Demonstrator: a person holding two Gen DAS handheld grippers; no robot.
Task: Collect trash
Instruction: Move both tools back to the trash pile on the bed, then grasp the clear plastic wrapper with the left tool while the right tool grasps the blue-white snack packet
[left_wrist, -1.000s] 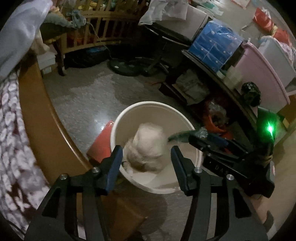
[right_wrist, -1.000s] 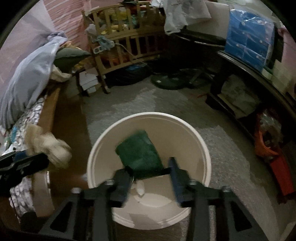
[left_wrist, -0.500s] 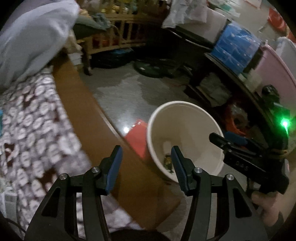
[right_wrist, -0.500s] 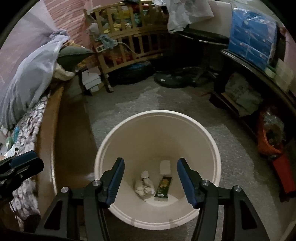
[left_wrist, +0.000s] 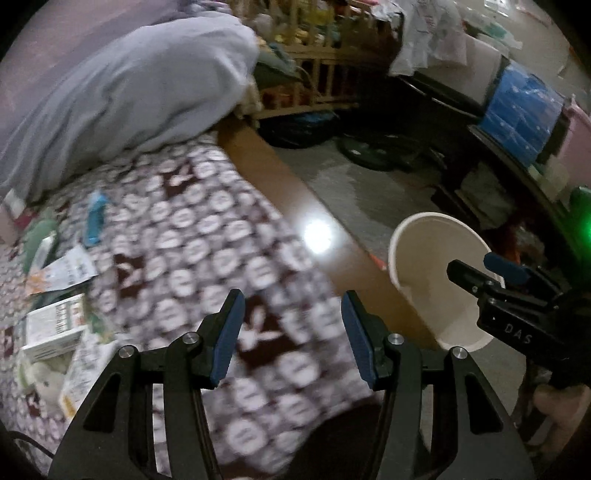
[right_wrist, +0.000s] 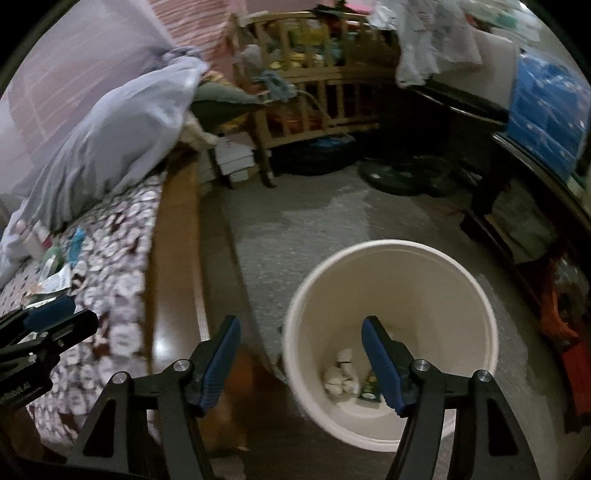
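Some trash already lies in the white bin (right_wrist: 391, 266), wrappers (left_wrist: 61, 273) apparently remain on the bed (left_wrist: 192, 236); left claw (left_wrist: 291, 338) spread empty, right claw (right_wrist: 301, 363) opening, empty.

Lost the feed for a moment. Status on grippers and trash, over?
Left gripper open, empty, above the bedspread. Right gripper opening, empty, by the bucket. Tissue wad in bucket; wrappers left on bed. Nothing blocking.
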